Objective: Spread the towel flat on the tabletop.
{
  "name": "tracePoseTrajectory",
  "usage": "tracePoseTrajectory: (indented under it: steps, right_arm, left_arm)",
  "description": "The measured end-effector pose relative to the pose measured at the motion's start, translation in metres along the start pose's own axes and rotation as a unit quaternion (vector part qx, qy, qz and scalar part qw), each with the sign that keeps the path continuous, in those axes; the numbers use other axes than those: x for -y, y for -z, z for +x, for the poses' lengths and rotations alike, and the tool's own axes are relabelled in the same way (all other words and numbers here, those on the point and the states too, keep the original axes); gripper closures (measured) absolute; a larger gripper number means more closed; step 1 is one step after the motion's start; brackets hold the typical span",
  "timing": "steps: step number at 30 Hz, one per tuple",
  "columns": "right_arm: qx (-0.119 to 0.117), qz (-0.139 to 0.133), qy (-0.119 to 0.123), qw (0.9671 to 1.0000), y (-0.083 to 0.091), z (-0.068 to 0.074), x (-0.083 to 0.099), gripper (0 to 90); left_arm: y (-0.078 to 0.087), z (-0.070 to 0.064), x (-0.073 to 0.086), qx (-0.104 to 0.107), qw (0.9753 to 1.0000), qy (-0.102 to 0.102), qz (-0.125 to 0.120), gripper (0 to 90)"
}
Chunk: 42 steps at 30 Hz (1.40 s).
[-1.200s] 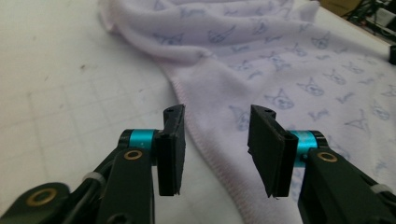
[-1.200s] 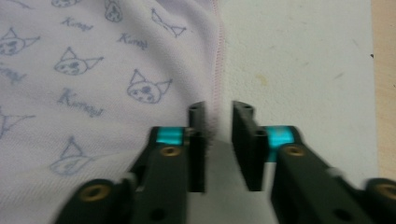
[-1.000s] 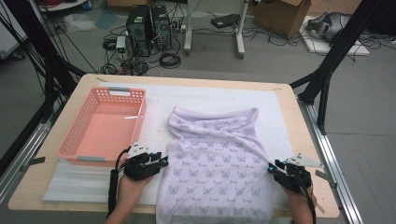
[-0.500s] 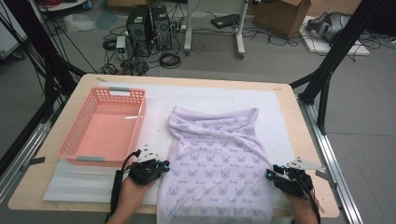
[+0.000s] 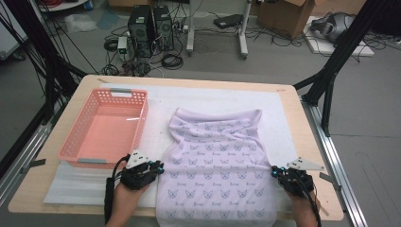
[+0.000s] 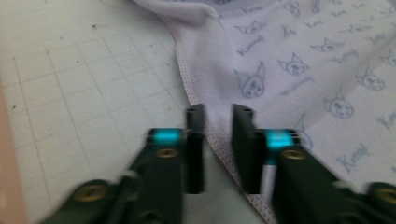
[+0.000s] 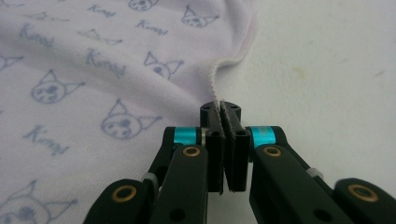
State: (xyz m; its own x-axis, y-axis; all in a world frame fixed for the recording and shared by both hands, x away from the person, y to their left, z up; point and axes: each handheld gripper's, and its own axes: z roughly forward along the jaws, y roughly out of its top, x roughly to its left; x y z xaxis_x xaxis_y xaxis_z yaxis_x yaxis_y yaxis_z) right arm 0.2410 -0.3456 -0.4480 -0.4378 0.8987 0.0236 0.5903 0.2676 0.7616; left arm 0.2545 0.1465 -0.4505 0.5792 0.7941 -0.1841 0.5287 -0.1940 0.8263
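Note:
A pale lilac cloth (image 5: 217, 161) printed with small cat faces lies spread on the white mat, its near end hanging over the table's front edge. My left gripper (image 5: 157, 167) sits at the cloth's left edge. In the left gripper view its jaws (image 6: 218, 114) stand a little apart, and the stitched hem of the cloth (image 6: 303, 56) runs between them. My right gripper (image 5: 275, 173) is at the cloth's right edge. In the right gripper view it (image 7: 220, 106) is shut on the hem of the cloth (image 7: 93, 56), which puckers just ahead of the tips.
A pink plastic basket (image 5: 138, 125) stands empty on the left of the table, just beyond my left hand. A white gridded mat (image 5: 213, 97) covers most of the wooden tabletop (image 5: 309, 137). Computers, cables and boxes lie on the floor behind the table.
Both hands have drawn back a little toward the table's front edge. The right gripper has also shifted left onto the cloth's right hem. The cloth lies much as before.

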Motion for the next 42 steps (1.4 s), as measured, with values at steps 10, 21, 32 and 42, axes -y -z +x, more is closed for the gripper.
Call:
tracePoseTrajectory:
  steps: [10,21,32,42]
  right_arm:
    - [-0.055,-0.002,-0.004,0.9985,0.024,0.003,0.014,58.0]
    - [-0.046,0.007,0.022,0.9987,0.025,0.017,0.023,87.6]
    - [-0.084,0.013,0.034,0.9958,0.056,0.024,0.045,88.0]
    - [-0.048,-0.010,0.003,0.9988,0.041,0.022,0.027,62.0]
  left_arm:
    - [0.014,-0.018,0.018,0.064,0.9974,0.020,0.026,51.1]
    - [0.021,-0.032,0.035,0.018,0.9996,-0.022,-0.008,87.1]
    - [0.055,-0.037,0.055,0.040,0.9992,0.002,0.002,86.2]
    - [0.026,-0.021,0.033,0.039,0.9986,0.032,-0.016,55.4]
